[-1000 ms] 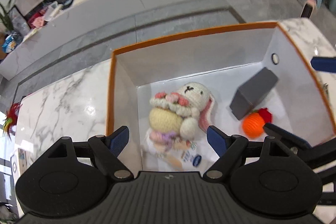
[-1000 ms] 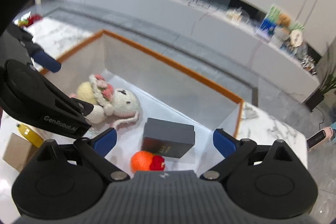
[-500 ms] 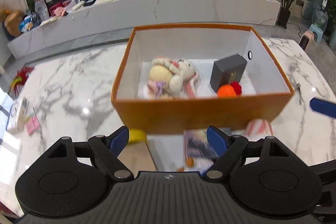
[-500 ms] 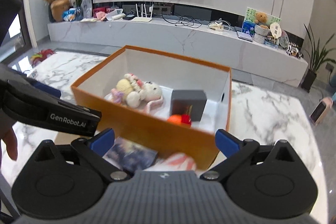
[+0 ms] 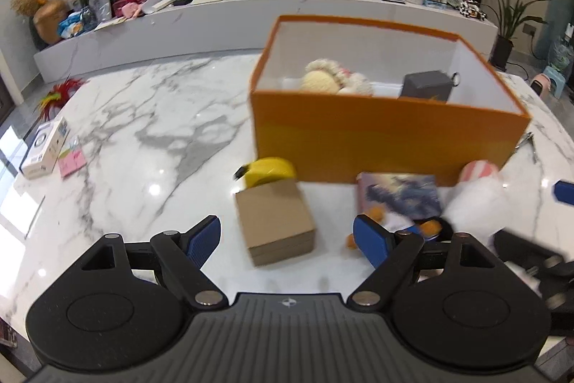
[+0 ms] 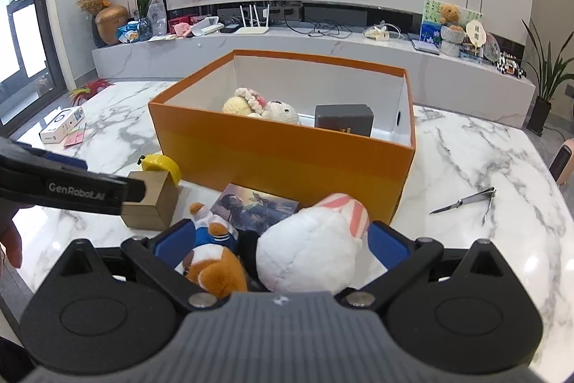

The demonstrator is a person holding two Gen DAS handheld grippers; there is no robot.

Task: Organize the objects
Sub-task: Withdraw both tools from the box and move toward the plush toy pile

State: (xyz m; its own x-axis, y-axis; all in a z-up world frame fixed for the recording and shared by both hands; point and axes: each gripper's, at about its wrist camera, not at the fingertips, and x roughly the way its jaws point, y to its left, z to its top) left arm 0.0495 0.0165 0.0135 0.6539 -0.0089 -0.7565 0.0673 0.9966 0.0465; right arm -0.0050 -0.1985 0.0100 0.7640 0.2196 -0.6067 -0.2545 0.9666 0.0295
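Note:
An orange box (image 5: 387, 135) (image 6: 287, 153) on the marble table holds a crochet bunny (image 6: 265, 104) and a dark grey box (image 6: 343, 120). In front of it lie a brown cardboard box (image 5: 274, 227) (image 6: 150, 203), a yellow tape measure (image 5: 267, 169) (image 6: 161, 166), a picture card (image 5: 398, 194) (image 6: 253, 205), a white and pink plush (image 6: 315, 246) (image 5: 473, 200) and a small orange and blue plush (image 6: 211, 261). My left gripper (image 5: 287, 239) is open, low over the cardboard box. My right gripper (image 6: 280, 243) is open with both plush toys between its fingers.
A nail clipper (image 6: 466, 201) lies on the table to the right of the box. A white carton (image 5: 45, 146) and pink notes (image 5: 71, 162) lie at the left edge. A low TV bench (image 6: 323, 49) stands behind the table.
Both grippers have pulled back from above the orange box and dropped low in front of it. The plush toys now sit between the right fingers, the cardboard box before the left.

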